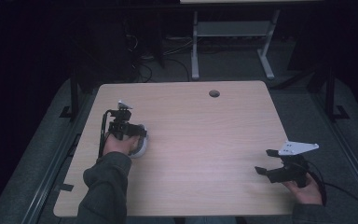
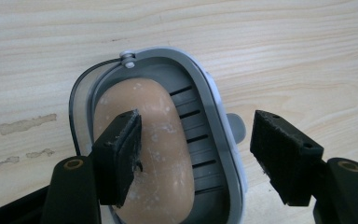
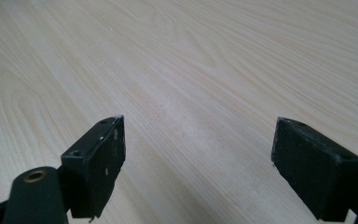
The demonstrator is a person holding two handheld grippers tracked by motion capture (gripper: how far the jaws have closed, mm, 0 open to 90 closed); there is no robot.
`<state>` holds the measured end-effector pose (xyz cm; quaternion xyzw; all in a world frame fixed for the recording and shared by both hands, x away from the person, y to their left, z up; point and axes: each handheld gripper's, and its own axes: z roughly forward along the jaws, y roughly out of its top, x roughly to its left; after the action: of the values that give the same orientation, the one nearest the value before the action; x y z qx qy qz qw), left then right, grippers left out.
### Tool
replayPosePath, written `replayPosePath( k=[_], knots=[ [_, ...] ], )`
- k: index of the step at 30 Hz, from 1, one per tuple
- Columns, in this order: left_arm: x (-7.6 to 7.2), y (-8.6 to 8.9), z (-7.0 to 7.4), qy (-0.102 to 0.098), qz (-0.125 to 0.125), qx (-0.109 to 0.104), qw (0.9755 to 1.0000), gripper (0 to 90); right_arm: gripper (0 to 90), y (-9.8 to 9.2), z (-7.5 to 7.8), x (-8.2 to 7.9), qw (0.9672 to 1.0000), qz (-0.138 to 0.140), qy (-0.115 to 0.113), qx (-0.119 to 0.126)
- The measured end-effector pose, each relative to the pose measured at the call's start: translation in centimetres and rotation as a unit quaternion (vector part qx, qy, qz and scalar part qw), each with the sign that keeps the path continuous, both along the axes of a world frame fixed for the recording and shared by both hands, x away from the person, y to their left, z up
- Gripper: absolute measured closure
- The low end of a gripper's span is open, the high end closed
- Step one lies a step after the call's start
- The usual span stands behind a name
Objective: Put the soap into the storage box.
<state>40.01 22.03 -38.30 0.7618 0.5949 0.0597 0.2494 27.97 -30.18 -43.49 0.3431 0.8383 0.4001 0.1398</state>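
A grey soap dish [image 2: 213, 100] with a tan soap bar [image 2: 156, 105] in it sits on the wooden table [image 1: 205, 140] at the left; in the high view the soap dish [image 1: 142, 145] peeks out beside the hand. My left gripper [image 2: 196, 133] points down over it. One of its pads [image 2: 121, 149] lies against the soap inside the dish, the other [image 2: 282, 154] stands just outside the dish's rim, so the jaws straddle that wall, closed in. My right gripper [image 1: 262, 161] hovers open near the front right over bare wood, and nothing lies between the jaws of this right gripper [image 3: 196, 154].
A round cable hole [image 1: 214, 93] sits near the table's far edge. Beyond the table stand a white desk frame [image 1: 195, 51] and cables on a dark floor. A cable trails from the right gripper off the table's right side.
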Motion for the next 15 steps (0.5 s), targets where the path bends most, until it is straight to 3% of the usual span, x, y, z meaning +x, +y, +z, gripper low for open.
replayPosePath(
  k=[15],
  knots=[
    [-0.67,0.59,0.95,-0.017,-0.002,-0.041,0.999,31.7,16.8,0.04,-0.1,0.07,1.0,-0.002,0.003,-0.003]
  ],
)
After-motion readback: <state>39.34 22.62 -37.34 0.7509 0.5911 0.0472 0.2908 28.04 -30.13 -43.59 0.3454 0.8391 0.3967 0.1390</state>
